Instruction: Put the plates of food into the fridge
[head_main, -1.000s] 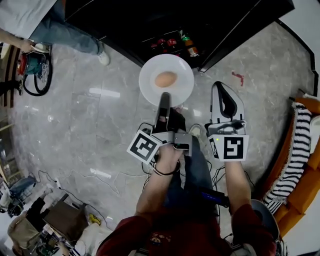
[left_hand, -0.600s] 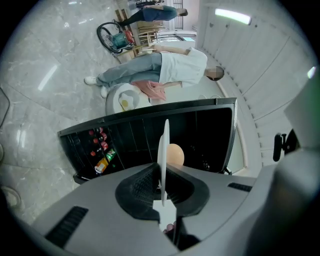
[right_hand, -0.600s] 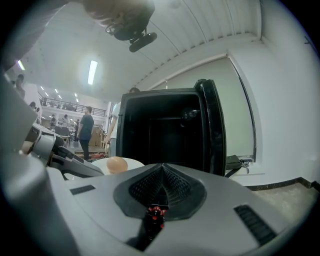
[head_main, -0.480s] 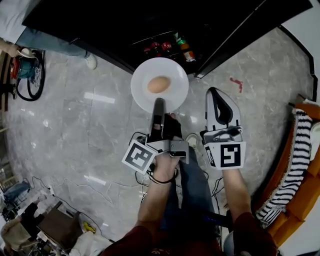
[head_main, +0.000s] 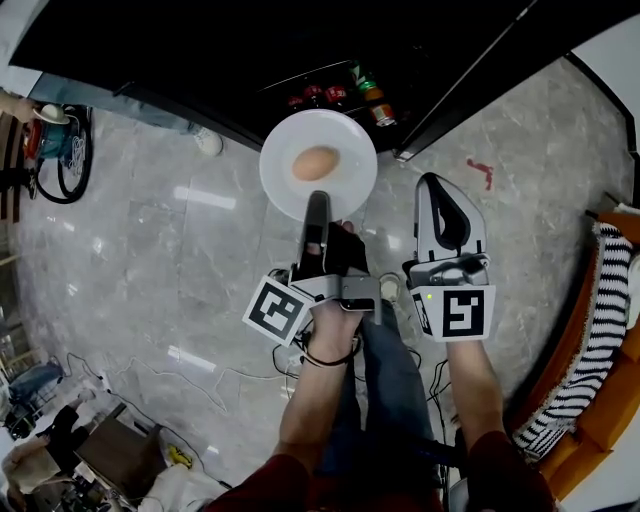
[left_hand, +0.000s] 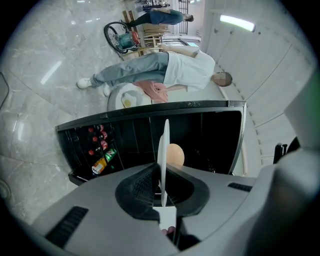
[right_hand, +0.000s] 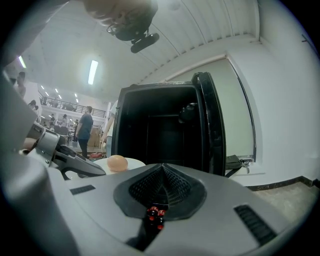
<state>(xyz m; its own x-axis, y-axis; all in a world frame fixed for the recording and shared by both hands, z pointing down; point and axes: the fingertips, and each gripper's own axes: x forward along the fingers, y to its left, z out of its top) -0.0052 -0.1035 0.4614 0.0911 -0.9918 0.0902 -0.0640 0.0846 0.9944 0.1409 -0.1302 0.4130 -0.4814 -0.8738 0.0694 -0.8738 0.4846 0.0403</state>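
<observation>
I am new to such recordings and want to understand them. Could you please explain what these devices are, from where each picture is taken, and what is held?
There is no robot: a person holds a two-jaw tool in each hand. The head view looks down from a camera on the person's head; each gripper view comes from a camera on that tool. The left gripper clamps the rim of a white plate carrying one round tan piece of food. The right gripper is shut and empty. Ahead stands the open dark fridge, with drinks on a shelf.
</observation>
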